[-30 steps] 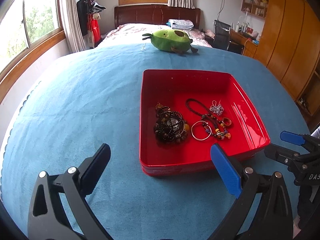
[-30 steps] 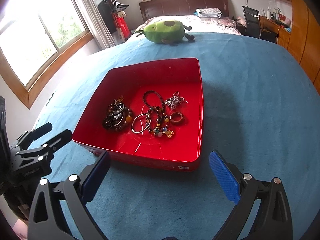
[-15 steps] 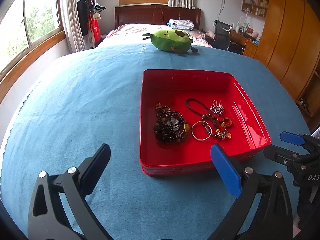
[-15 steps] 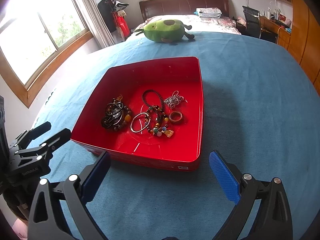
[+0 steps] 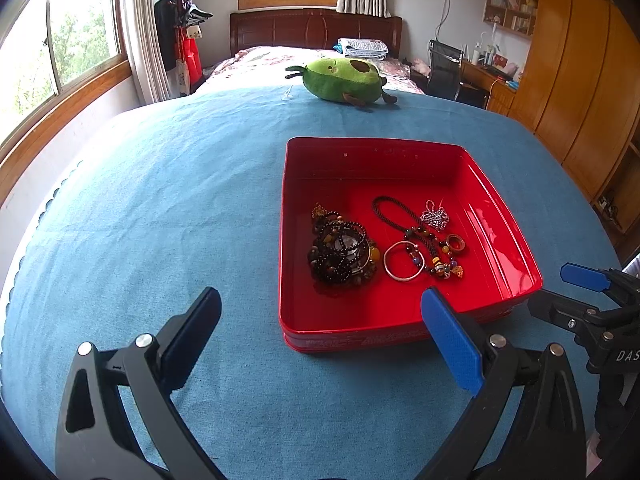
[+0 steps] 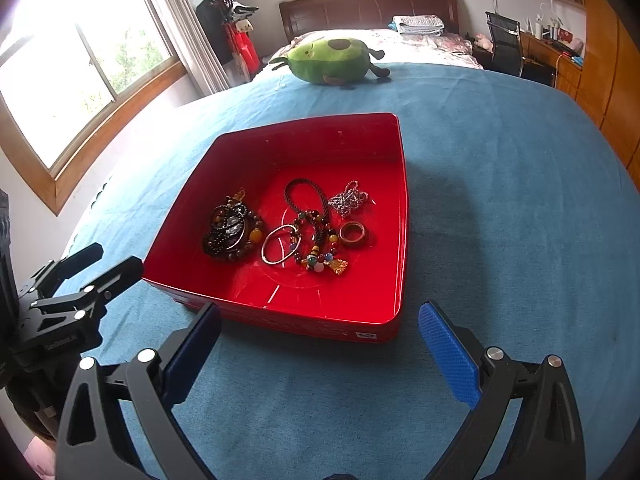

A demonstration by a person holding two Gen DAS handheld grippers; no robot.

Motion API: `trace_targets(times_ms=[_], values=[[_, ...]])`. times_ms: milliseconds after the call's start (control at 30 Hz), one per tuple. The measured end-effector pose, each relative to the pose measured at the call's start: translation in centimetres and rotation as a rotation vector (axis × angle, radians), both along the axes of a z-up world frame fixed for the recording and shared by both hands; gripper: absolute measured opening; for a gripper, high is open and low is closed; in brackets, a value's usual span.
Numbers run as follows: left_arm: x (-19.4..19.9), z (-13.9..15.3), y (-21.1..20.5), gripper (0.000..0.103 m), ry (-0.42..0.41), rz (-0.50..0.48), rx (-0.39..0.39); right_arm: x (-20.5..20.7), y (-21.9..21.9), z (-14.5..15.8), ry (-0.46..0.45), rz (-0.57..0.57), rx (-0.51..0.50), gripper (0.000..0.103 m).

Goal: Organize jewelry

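A red tray point(image 5: 500, 216) point(image 6: 400, 216) sits on the blue cloth. Inside lie a pile of dark bead bracelets point(image 5: 342, 254) point(image 6: 232, 232), a silver bangle point(image 5: 402, 266) point(image 6: 278, 245), a corded necklace with coloured beads point(image 5: 424, 236) point(image 6: 314, 236), a silver chain point(image 5: 435, 216) point(image 6: 347, 200) and a brown ring point(image 5: 455, 243) point(image 6: 353, 234). My left gripper point(image 5: 320, 336) is open and empty just in front of the tray. My right gripper point(image 6: 320, 344) is open and empty at the tray's near edge. Each gripper shows in the other's view, the right point(image 5: 576, 300) and the left point(image 6: 86, 276).
A green avocado plush toy point(image 5: 340, 80) point(image 6: 330, 60) lies at the far edge of the blue cloth point(image 5: 160, 208). Behind it are a bed, a window on the left, wooden cupboards and a desk on the right.
Both grippers have drifted slightly; the tray sits a touch higher in the right wrist view. The jewelry has not moved.
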State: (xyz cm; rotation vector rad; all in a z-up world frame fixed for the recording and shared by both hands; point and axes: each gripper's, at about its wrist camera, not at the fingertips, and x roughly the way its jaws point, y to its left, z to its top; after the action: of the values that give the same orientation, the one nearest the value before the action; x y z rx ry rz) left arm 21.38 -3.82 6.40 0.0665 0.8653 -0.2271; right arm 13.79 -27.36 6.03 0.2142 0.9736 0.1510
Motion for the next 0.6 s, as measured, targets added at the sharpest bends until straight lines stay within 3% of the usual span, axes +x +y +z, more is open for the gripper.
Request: trace_targets(times_ms=[600], values=[[0.05,-0.16,0.10,0.099,-0.002,0.006,0.003,0.02,0.05,-0.02,0.001,0.000,-0.002,0.099]])
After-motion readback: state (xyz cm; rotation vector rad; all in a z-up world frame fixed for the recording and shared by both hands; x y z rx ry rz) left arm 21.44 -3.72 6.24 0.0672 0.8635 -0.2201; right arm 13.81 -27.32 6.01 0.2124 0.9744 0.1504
